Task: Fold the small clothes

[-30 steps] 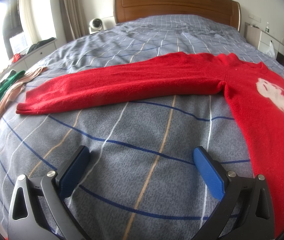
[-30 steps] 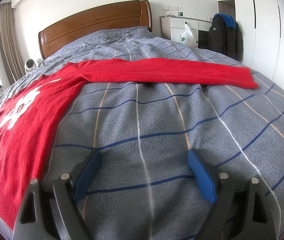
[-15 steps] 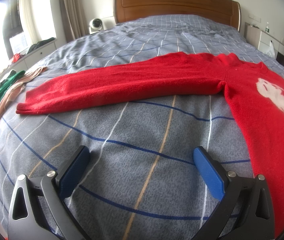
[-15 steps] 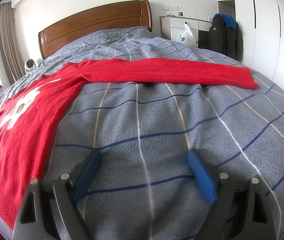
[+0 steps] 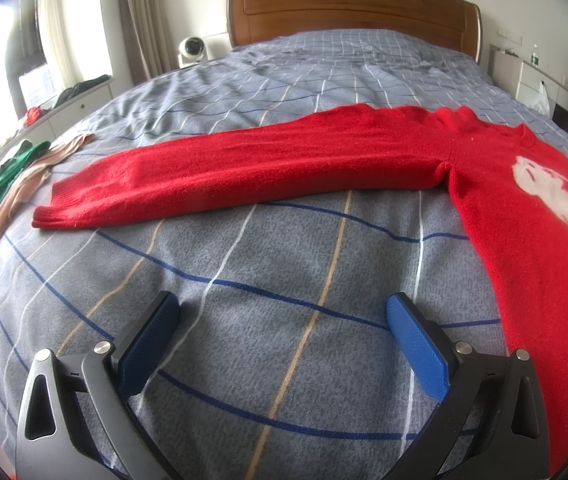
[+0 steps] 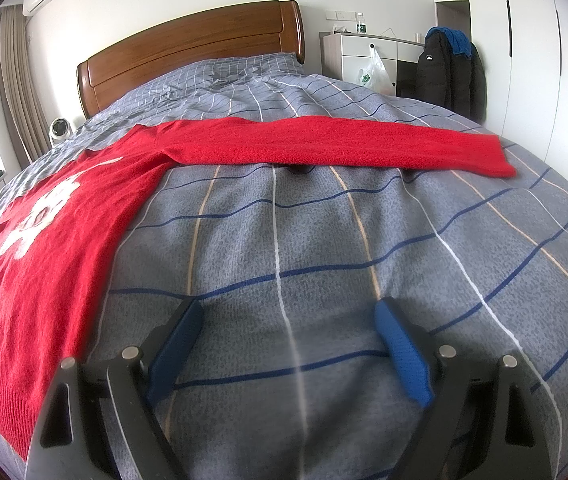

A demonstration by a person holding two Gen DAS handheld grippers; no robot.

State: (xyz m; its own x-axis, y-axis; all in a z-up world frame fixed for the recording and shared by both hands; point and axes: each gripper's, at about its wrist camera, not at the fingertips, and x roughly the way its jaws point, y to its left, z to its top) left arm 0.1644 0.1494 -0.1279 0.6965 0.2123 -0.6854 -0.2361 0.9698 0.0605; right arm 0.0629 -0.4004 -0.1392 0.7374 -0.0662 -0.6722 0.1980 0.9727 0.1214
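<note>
From the left wrist view, I see the red sweater [image 5: 523, 208] spread flat on the checked bedspread [image 5: 284, 280], its sleeve [image 5: 244, 172] stretched out to the left and ending in a cuff [image 5: 50, 216] at the far left. My judgement is that the step in hand is folding this sleeve in over the body, so I should go for the cuff end, pinch only the knit and not the cover below, and lift low so the body stays put. The left gripper [image 5: 280, 316] hangs spread wide over bare bedspread, near me, holding nothing (well short of the sleeve).

From the right wrist view, the other sleeve [image 6: 343, 146] runs to the right across the far side, cuff [image 6: 497, 160] at far right. The right gripper [image 6: 287, 320] is likewise spread wide and empty above the cover, with the sweater body lying to its left.
</note>
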